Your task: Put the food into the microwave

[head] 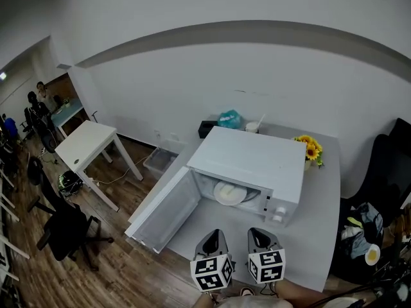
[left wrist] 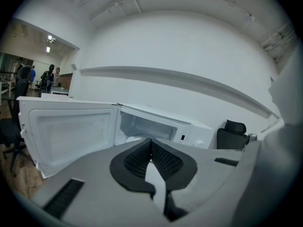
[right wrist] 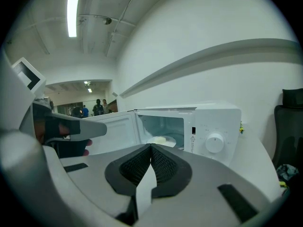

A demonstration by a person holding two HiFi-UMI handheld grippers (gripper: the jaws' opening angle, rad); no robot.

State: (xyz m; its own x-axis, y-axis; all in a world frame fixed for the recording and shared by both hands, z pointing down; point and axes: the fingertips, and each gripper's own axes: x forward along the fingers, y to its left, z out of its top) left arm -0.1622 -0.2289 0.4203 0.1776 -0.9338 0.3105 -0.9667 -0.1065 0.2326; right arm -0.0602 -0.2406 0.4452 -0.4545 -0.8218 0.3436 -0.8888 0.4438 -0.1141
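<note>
Although the door (head: 168,212) hangs wide open at lower left of the head view, the plate of food (head: 229,193) is already seen inside the microwave (head: 257,156), with the left gripper (head: 213,236) and right gripper (head: 260,235) held below it. In the left gripper view the jaws are pressed together on nothing — likewise in the right gripper view. Closing probably remains: the door's free edge should be pushed evenly. A warning triangle label (right wrist: 193,137) is noted beside the dial (right wrist: 214,143); no print can be read.

Head view steeply down; both gripper views low, facing open microwave (head: 252,154).
</note>
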